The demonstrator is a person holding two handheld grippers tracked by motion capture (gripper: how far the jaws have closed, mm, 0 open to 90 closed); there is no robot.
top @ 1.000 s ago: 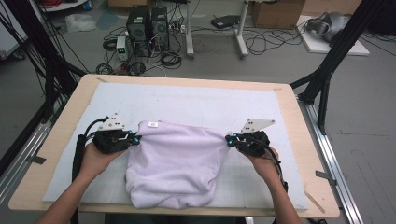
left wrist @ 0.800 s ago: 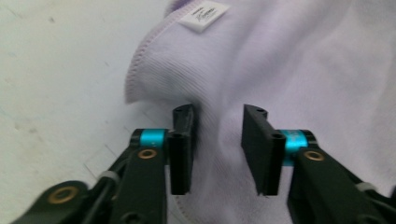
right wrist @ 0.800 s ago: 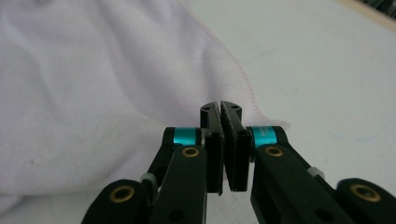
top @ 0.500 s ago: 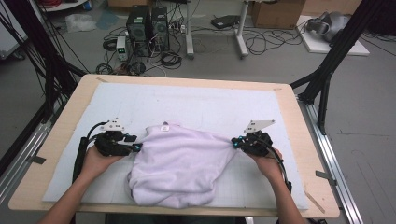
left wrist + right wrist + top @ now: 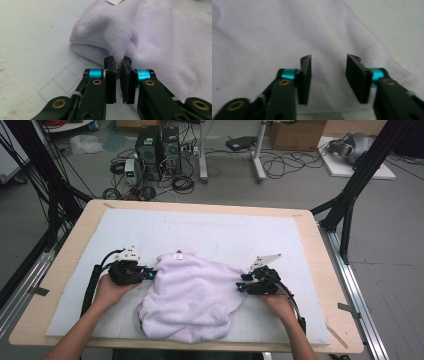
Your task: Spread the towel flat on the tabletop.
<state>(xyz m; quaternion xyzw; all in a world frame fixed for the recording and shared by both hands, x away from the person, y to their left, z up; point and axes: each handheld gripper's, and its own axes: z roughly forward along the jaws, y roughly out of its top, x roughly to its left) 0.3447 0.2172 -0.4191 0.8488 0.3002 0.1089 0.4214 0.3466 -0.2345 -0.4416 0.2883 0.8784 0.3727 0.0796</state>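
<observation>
Workshop floor behind a wooden table

The wooden table carries a pale mat; beyond it, grey floor strewn with cables; two computer towers stand there; black frame struts flank both sides.

No lettering can be read anywhere: the small white tag at the towel's 12 o'clock edge is too small and blurred to make out.

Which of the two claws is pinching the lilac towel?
The left claw: its jaws are nearly closed on a fold of the towel. The right claw stands open above flat cloth.
</observation>
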